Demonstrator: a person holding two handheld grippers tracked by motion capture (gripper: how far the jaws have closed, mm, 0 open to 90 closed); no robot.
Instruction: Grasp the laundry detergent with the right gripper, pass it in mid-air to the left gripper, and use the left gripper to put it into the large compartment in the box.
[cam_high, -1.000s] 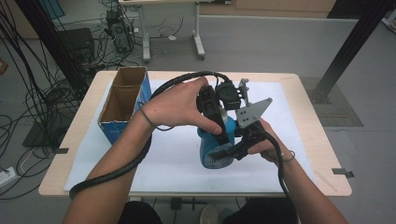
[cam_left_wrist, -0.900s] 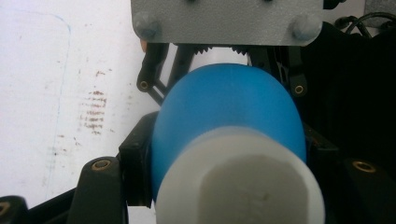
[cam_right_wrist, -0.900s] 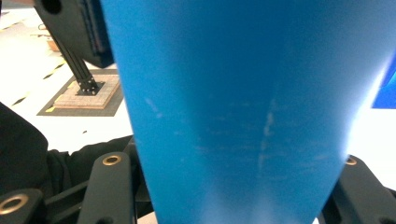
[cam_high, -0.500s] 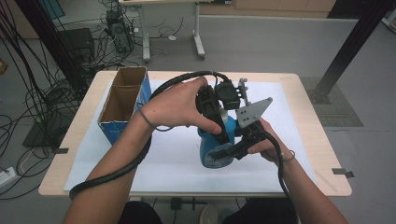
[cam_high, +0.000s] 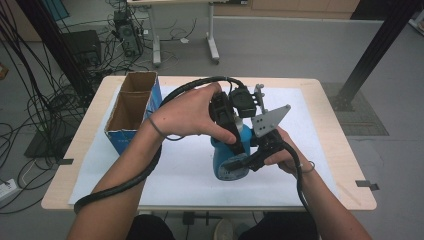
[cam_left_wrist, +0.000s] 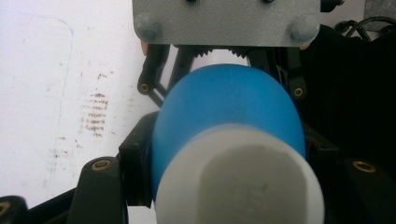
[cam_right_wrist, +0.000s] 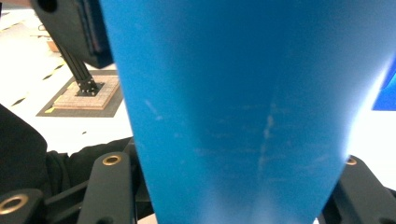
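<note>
Nearest: right claw, low at the front of the worktop, pinching the lower body of a blue bottle; blue wall squeezed between both black jaws in the right gripper view.

Just above: left claw, coming down from over the bottle, pinching its upper part just below the white cap; rounded blue shoulder wedged between the jaws in the left gripper view.

Bottle: held off or barely on the white mat, mid-worktop, tilted; contact with the mat impossible to tell.

Step in hand, by judgement: two-claw hold on the bottle, one end each, likely a cap-opening or a hand-over. Both hands steady.

Next move, by judgement: either a twist of the upper claw against the fixed lower one, or release by one claw with the other bearing the load. Firm lower grip needed; smooth, tapered plastic prone to slipping.

Farther left: open cardboard box with blue sides, two compartments, standing on the mat's left edge, well apart from the bottle; contents not visible.

In the way: thick black cable looping from the left claw around the forearm; grey three-cornered plate close beside the left claw, tight clearance for any turn.

Beyond the worktop: grey floor, tangled cables, a second desk's legs.
</note>
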